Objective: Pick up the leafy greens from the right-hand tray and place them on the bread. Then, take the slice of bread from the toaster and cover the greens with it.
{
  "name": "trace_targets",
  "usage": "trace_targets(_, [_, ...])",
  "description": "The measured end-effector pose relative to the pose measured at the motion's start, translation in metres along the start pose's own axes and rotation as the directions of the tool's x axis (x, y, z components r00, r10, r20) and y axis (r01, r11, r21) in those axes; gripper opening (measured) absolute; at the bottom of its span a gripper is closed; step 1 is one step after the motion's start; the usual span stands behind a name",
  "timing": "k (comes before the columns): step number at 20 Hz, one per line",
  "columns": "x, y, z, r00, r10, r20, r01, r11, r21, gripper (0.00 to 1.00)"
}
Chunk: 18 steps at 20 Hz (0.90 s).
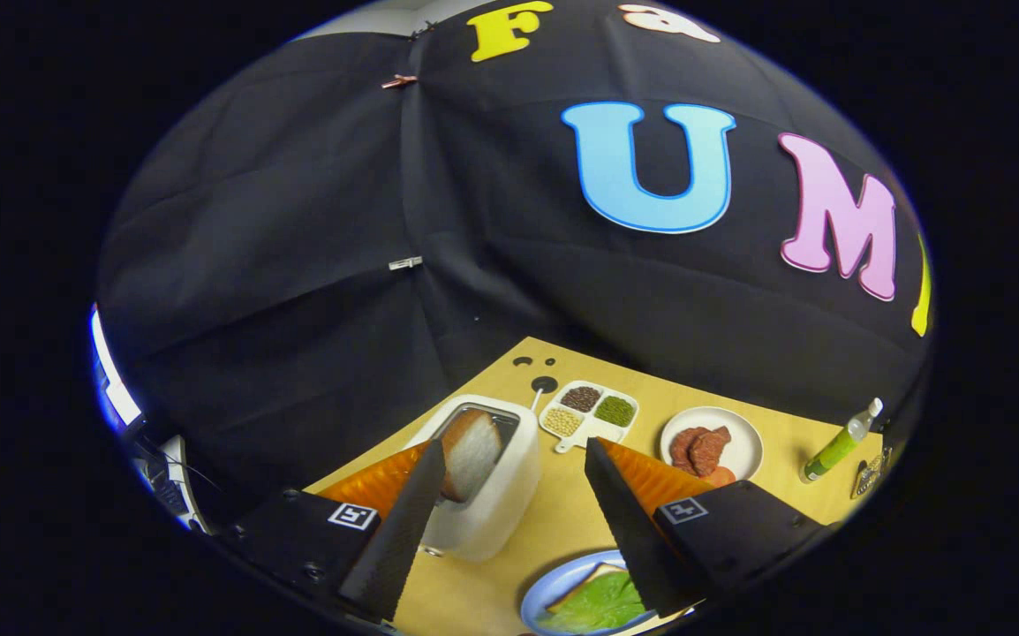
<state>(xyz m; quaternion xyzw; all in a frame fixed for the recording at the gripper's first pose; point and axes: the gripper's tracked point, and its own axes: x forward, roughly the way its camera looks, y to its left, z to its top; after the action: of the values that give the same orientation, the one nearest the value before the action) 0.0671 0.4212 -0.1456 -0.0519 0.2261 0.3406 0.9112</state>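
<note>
bread slice (471,452) upright in toaster (496,495), 11 o'clock of wide-open gripper (509,477); off-centre close may tip it.

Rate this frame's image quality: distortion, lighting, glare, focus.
Gripper view: strong fisheye bend, so the table edges curve and tilt; lighting is even on the tabletop, with soft shadows under the toaster; a bright glare strip sits beyond the open tool's left finger; the bread in the toaster, the bean tray and the blue plate with greens look sharp.
</note>
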Motion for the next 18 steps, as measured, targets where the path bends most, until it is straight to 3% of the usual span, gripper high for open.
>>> trace_targets(8, [0.062,0.044,-0.026,0.996,0.034,-0.078,-0.037,0.999,-0.039,0.99])
trace_targets(13, [0.088,0.032,-0.049,0.991,-0.044,-0.127,0.037,0.998,-0.055,0.99])
trace_targets(17, [0.101,0.033,-0.057,0.988,-0.058,-0.142,0.049,0.997,-0.067,0.99])
trace_targets(18, [0.102,0.033,-0.057,0.988,-0.063,-0.144,0.054,0.996,-0.069,0.94])
